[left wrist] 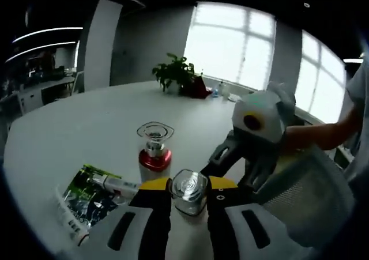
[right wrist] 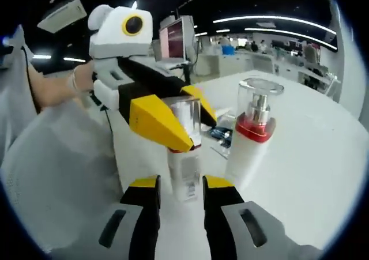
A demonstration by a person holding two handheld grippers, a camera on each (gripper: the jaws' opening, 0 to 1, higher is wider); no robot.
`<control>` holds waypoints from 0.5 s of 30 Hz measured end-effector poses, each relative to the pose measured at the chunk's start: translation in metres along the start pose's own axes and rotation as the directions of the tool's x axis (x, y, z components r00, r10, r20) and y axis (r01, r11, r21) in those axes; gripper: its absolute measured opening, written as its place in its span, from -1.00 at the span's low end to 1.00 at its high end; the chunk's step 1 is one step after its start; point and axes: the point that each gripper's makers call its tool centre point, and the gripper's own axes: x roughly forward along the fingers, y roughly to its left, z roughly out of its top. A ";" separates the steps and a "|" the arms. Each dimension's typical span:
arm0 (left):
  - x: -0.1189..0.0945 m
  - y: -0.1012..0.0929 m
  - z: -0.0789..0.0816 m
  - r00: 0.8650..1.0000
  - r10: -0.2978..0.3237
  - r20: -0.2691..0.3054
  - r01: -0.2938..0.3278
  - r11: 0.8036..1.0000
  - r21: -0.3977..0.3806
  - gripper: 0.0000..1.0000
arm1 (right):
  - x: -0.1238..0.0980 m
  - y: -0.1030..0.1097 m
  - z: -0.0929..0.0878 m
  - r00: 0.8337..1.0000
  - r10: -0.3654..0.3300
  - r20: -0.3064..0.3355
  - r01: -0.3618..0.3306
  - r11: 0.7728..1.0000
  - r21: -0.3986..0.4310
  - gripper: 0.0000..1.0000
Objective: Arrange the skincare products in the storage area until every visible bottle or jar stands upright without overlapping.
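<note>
Left hand-held gripper [right wrist: 183,119] clamps clear cap of slim white bottle [right wrist: 184,179] upright on white counter [right wrist: 323,168]; right hand-held gripper [right wrist: 180,199] open around base. Risk: cap slips, bottle topples into red-collared pump bottle [right wrist: 252,139] just beside.

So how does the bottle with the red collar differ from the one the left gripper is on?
The red-collared white pump bottle stands free on the white table, touched by neither gripper; the smaller clear-capped white bottle sits between the left gripper's yellow-tipped jaws at its cap. The red-collared bottle is taller, with a red band and a visible pump under its cap; the smaller bottle shows no red. Both stand upright under clear caps.
</note>
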 end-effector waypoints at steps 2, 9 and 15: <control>0.001 0.001 0.000 1.000 0.010 -0.003 -0.010 1.000 0.003 -0.61 | 0.003 -0.001 -0.004 1.000 -0.023 -0.007 0.023 1.000 -0.018 -0.53; 0.005 -0.003 -0.009 0.998 0.037 -0.045 -0.033 0.996 0.077 -0.60 | 0.011 -0.005 -0.016 0.998 -0.044 -0.051 0.039 0.995 -0.095 -0.61; 0.009 -0.005 -0.019 0.996 0.039 -0.082 -0.031 0.995 0.095 -0.60 | 0.017 -0.008 -0.025 0.997 -0.030 -0.065 0.024 0.995 -0.096 -0.61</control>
